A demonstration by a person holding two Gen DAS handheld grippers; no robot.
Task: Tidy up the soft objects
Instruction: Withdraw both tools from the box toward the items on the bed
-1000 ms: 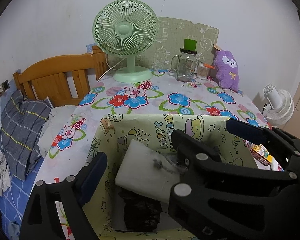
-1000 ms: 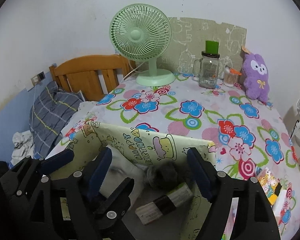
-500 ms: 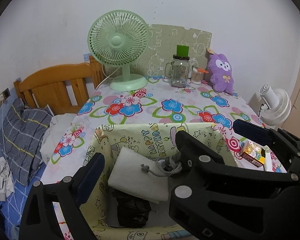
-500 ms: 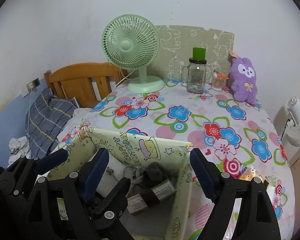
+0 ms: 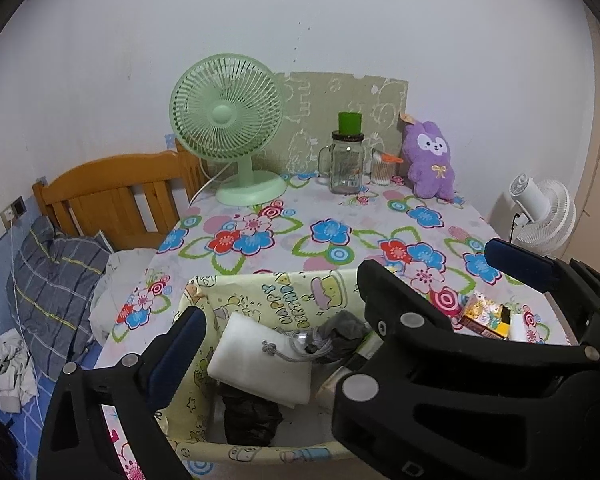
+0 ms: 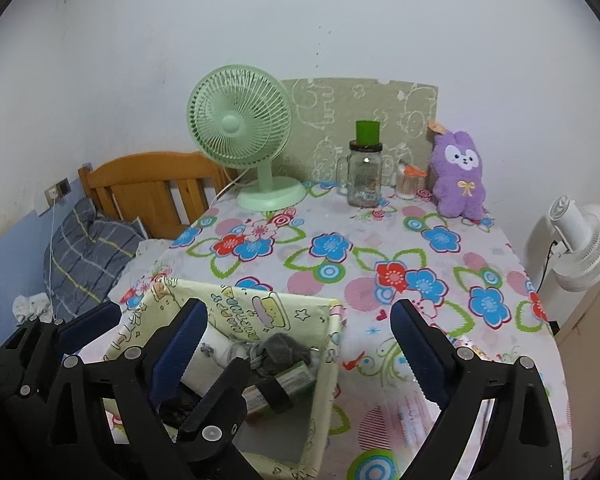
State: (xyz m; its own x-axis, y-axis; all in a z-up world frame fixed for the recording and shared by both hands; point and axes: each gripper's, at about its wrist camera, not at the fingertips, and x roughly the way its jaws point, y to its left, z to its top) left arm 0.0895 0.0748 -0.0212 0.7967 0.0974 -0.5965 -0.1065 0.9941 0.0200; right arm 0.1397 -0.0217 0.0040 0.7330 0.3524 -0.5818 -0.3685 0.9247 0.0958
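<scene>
While our left gripper (image 5: pixel 340 304) and right gripper (image 6: pixel 300 320) open their empty jaws, the box (image 5: pixel 260 300) sits at six o'clock.

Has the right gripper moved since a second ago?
Yes. The right gripper has lifted back from the yellow fabric bin, which sits lower and smaller against the green fan; its jaws are opening, empty.

Storage box (image 5: pixel 236 300): near wall and right half hidden behind the right gripper (image 6: pixel 300 332) arm crossing ahead of the left jaws. Black item (image 5: pixel 252 416) beneath white pouch (image 5: pixel 260 364), below the jaws: unidentifiable. Small packets (image 5: pixel 486 316) right of the jaws: print unreadable.
</scene>
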